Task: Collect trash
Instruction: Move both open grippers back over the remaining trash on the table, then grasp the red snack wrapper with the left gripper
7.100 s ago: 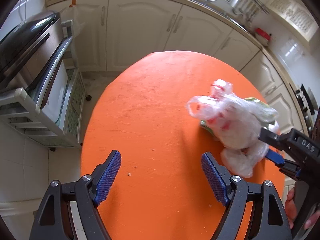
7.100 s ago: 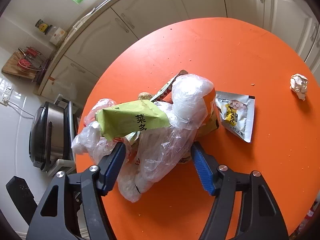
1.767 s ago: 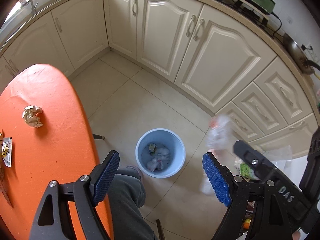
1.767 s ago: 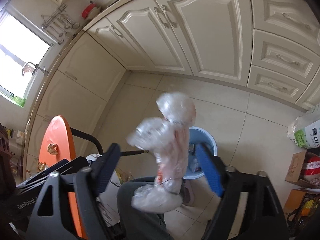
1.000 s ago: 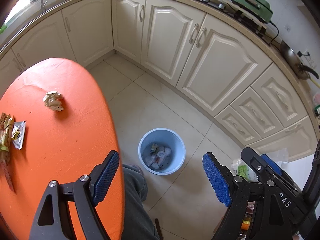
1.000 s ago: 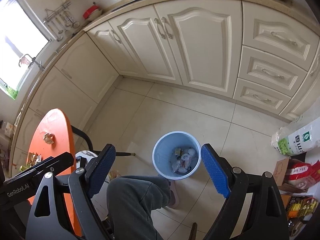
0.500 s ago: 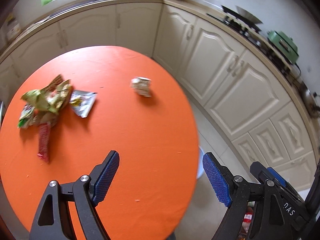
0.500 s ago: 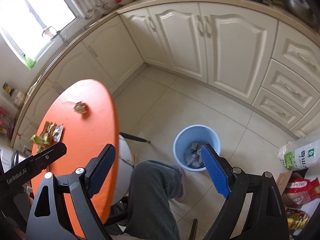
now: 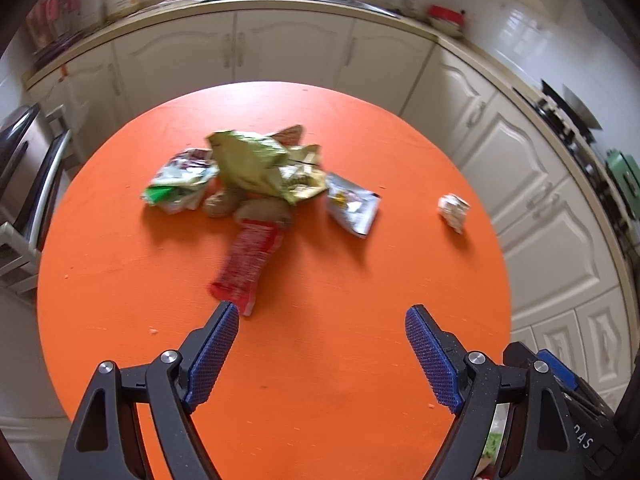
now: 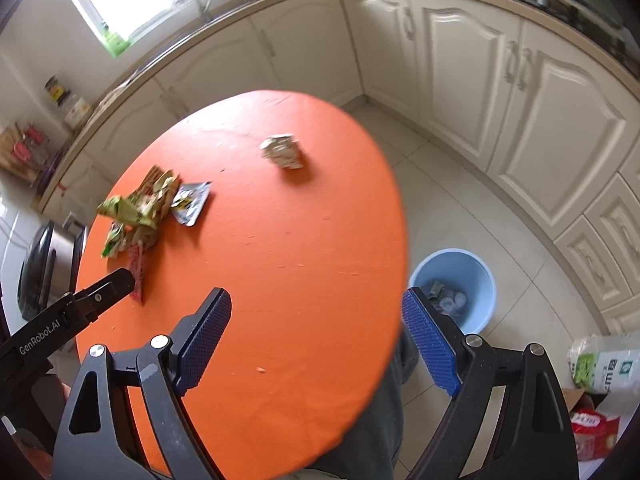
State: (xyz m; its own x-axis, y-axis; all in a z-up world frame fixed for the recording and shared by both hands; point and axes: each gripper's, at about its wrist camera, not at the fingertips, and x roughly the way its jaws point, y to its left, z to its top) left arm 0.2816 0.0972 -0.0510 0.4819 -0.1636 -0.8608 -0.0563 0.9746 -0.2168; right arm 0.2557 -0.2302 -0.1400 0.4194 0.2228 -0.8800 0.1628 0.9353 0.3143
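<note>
Now the left tool (image 9: 322,320) gapes wide with nothing between its blue pads, poised above the orange worktop (image 9: 328,380); the right tool (image 10: 316,312) is equally spread and empty. From the left tool, a red wrapper (image 9: 248,264) lies at eleven o'clock, the heap of crumpled packets (image 9: 256,168) beyond it, a silver sachet (image 9: 352,208) at twelve, a paper ball (image 9: 453,207) at one. Beside the right tool's right finger, at three o'clock, the blue bin (image 10: 454,286) stands on the floor.
</note>
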